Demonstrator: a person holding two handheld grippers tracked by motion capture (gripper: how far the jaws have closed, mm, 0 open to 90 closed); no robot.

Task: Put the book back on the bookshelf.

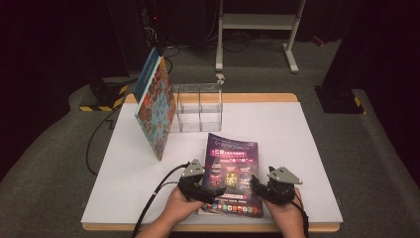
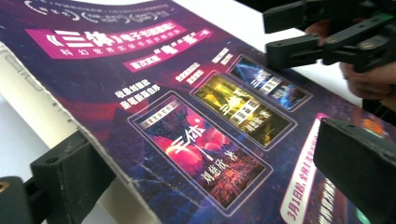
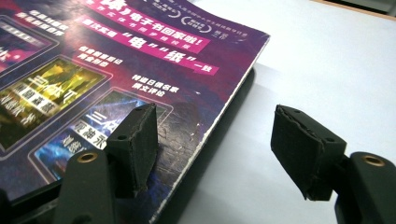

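- My hands hide the purple magazine's (image 1: 232, 171) near edge on the table (image 1: 307, 148).
- My left fingers (image 2: 205, 182) straddle its lifted left edge, whether pressing I cannot tell.
- My right fingers (image 3: 215, 149) stand open astride its right edge.

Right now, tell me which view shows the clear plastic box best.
The high view: the clear box stands whole at the far side of the table, beside the leaning book. Both gripper views look at the purple magazine up close, so they give nothing of the box.
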